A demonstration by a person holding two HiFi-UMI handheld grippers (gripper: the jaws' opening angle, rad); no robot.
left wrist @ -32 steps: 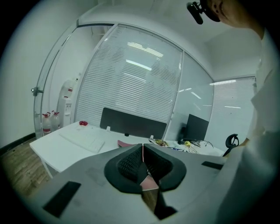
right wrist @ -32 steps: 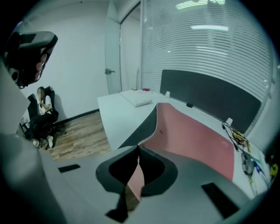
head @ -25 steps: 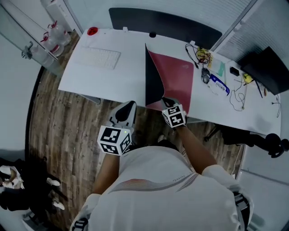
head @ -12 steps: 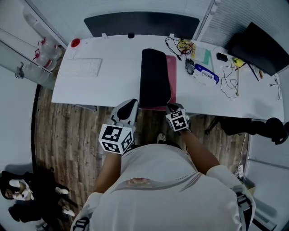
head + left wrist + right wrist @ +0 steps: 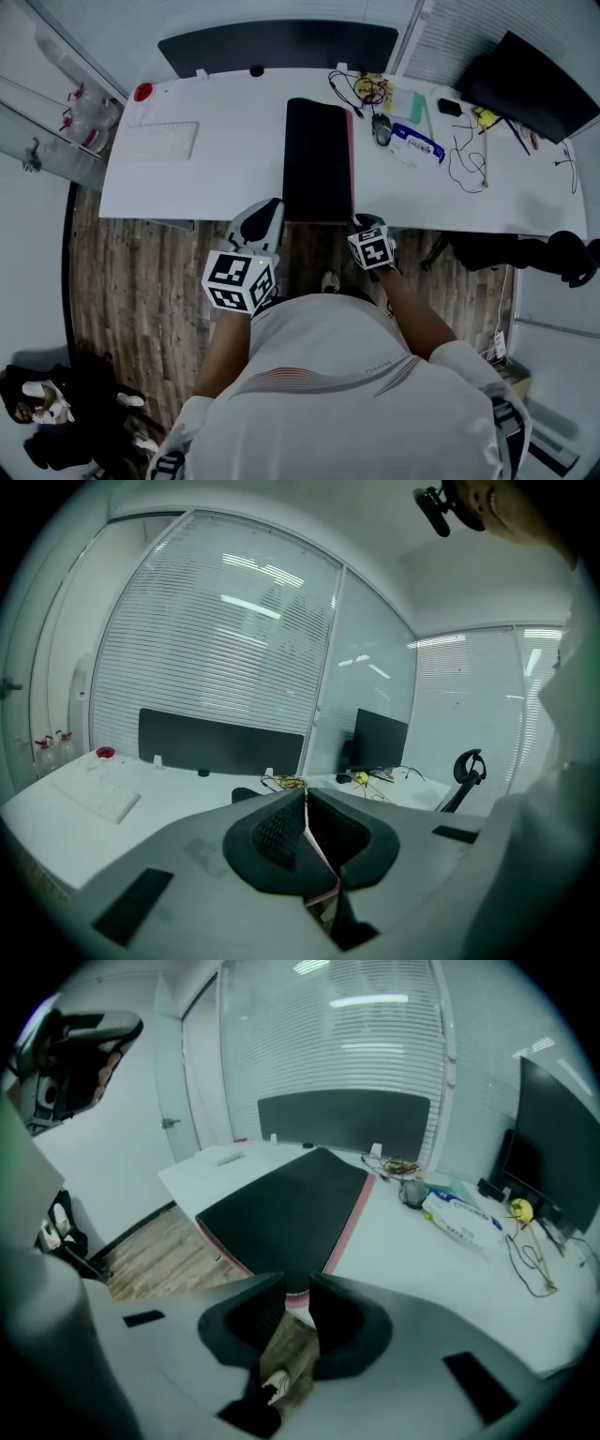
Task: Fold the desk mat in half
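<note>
The desk mat (image 5: 318,157) lies folded flat on the white desk (image 5: 225,173), black side up, with a pink strip along its right edge. In the right gripper view the mat (image 5: 281,1199) stretches away from the jaws. My right gripper (image 5: 367,228) is at the mat's near right corner. Its jaws (image 5: 298,1290) are opening, and the pink corner edge sits just at their tips with the pads off it. My left gripper (image 5: 263,221) hovers off the desk's front edge, left of the mat. Its jaws (image 5: 306,801) look shut, with only a thin pale sliver between them.
A white keyboard (image 5: 159,141) and a red object (image 5: 142,92) lie at the desk's left. A mouse (image 5: 380,129), cables (image 5: 361,89), a packet (image 5: 417,147) and a monitor (image 5: 525,70) crowd the right. A dark panel (image 5: 277,47) backs the desk. A chair (image 5: 525,253) stands at the right.
The raised black half of the mat has come down flat over the pink half. My right gripper's jaws have parted off the corner. The left gripper stayed put.
</note>
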